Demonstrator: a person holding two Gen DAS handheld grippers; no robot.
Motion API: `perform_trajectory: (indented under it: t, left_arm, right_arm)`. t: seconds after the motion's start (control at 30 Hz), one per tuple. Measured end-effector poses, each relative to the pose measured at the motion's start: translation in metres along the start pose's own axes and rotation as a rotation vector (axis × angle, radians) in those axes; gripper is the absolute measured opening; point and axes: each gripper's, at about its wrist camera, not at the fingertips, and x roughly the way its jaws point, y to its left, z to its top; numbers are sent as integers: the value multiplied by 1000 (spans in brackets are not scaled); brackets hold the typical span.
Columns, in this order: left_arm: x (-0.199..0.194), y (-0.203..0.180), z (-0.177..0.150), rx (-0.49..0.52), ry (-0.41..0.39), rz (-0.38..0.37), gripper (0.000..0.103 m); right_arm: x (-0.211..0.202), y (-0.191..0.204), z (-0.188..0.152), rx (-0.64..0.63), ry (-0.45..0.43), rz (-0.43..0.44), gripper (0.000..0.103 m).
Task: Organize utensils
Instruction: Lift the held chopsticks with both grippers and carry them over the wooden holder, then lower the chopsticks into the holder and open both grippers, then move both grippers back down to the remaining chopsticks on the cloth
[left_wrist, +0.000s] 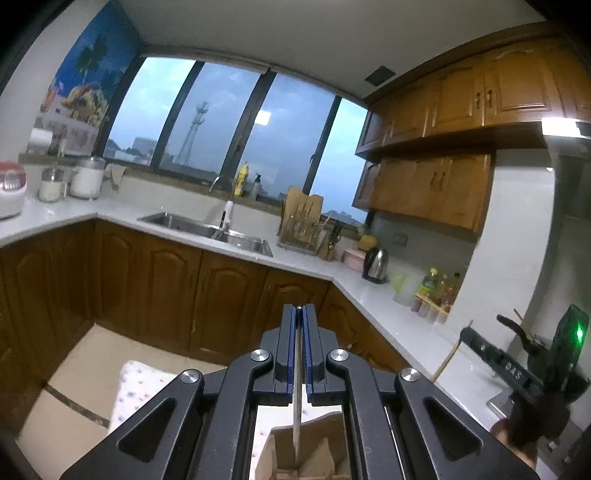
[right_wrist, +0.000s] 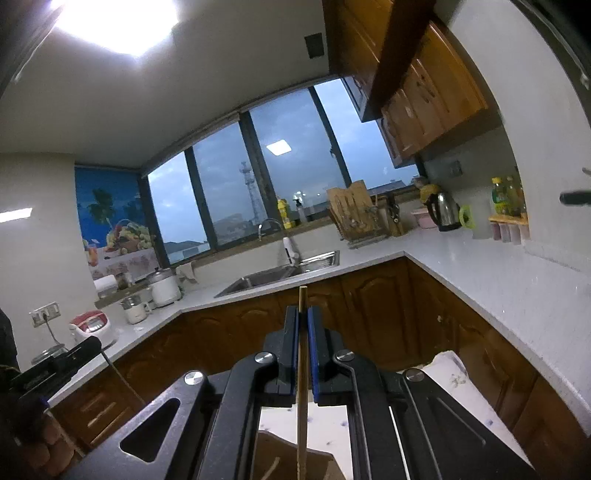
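Observation:
My left gripper (left_wrist: 299, 309) is shut on a thin flat metal utensil (left_wrist: 297, 398). The utensil runs back between the blue pads down toward a cardboard box (left_wrist: 314, 456) below. My right gripper (right_wrist: 302, 312) is shut on a wooden chopstick (right_wrist: 301, 387) that pokes a little past the fingertips and reaches down toward the cardboard box (right_wrist: 280, 461). Both grippers are held up in the air and face the kitchen window. The right gripper shows at the right edge of the left wrist view (left_wrist: 517, 369), with a wooden stick hanging from it. The left gripper shows at the left edge of the right wrist view (right_wrist: 55, 365).
A white counter (left_wrist: 388, 306) runs around the room over brown cabinets, with a steel sink (left_wrist: 207, 229), a wooden knife rack (left_wrist: 301, 221), a kettle (left_wrist: 376, 264), oil bottles (left_wrist: 437, 288) and rice cookers (right_wrist: 92, 326). A flowered cloth (left_wrist: 136, 395) lies below.

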Motion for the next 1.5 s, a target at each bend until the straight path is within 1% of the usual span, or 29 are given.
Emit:
perform_trajectory:
  t: [0.03, 0.13, 0.17, 0.2, 0.27, 0.3, 0.37, 0.43, 0.47, 0.6, 0.7, 0.87, 0.9, 0.93, 0.97, 1.0, 1.03, 1.1, 1.17, 1.2, 1.23, 1.27, 1.33, 1.4, 1.43, 1.47, 1.5]
  left_arm:
    - [9, 1, -9, -5, 0, 3, 2]
    - [30, 6, -22, -27, 4, 15, 2]
    - [38, 9, -32, -35, 8, 20, 2]
    - [44, 10, -30, -40, 9, 24, 2]
    - [56, 13, -44, -53, 12, 36, 2]
    - [61, 13, -44, -52, 15, 37, 2]
    - [73, 13, -55, -54, 36, 42, 2]
    - [78, 13, -55, -51, 59, 42, 2]
    - [85, 12, -60, -47, 75, 41, 2]
    - [88, 12, -53, -28, 90, 48, 2]
    - [84, 16, -43, -37, 101, 42, 2]
    - [86, 17, -37, -22, 125, 54, 3]
    - [87, 17, -35, -24, 137, 49, 5]
    - [83, 19, -35, -28, 139, 43, 13]
    - [83, 20, -32, -30, 137, 40, 19]
    - [81, 20, -29, -28, 130, 46, 32]
    - [79, 19, -27, -24, 123, 49, 40]
    - [76, 17, -26, -15, 116, 41, 43]
    - [72, 15, -26, -7, 119, 39, 48]
    - [69, 15, -28, -5, 118, 35, 53]
    - [66, 15, -28, -2, 117, 36, 61]
    - [60, 15, -27, 0, 113, 41, 64]
    - [51, 16, -31, 1, 109, 44, 75]
    - [40, 19, -33, -4, 117, 60, 85]
    - [34, 21, -35, -7, 119, 67, 86]
    - [27, 23, -37, -11, 124, 72, 87]
    - [20, 26, -39, -14, 132, 80, 91]
  right_arm:
    - [4, -2, -3, 9, 6, 1, 5]
    - [17, -9, -20, 17, 32, -7, 5]
    - [22, -11, -28, 12, 40, -13, 5]
    - [26, -12, -32, 7, 47, -19, 5]
    - [33, -14, -44, 12, 60, -23, 5]
    - [36, -16, -51, 17, 67, -23, 5]
    - [40, -20, -61, 27, 80, -23, 5]
    - [42, -22, -70, 33, 91, -18, 5]
    - [43, -23, -74, 31, 100, -23, 5]
    - [46, -30, -77, 47, 118, -34, 5]
    - [47, -33, -77, 55, 129, -39, 5]
    - [50, -34, -75, 58, 143, -32, 6]
    - [50, -34, -74, 58, 148, -30, 6]
    - [51, -36, -73, 61, 154, -28, 6]
    - [52, -37, -73, 64, 160, -24, 7]
    - [52, -38, -71, 64, 168, -23, 10]
    - [53, -39, -72, 65, 175, -23, 10]
    - [52, -41, -71, 72, 184, -21, 11]
    - [51, -43, -71, 79, 193, -17, 13]
    - [51, -43, -71, 83, 201, -20, 20]
    - [49, -45, -70, 93, 207, -21, 36]
    - [46, -46, -71, 103, 207, -13, 59]
    - [37, -49, -70, 129, 193, 6, 74]
    - [26, -51, -69, 139, 186, 8, 77]
    - [21, -52, -69, 148, 187, 13, 82]
    - [14, -55, -70, 160, 189, 19, 88]
    - [8, -56, -70, 171, 190, 21, 91]
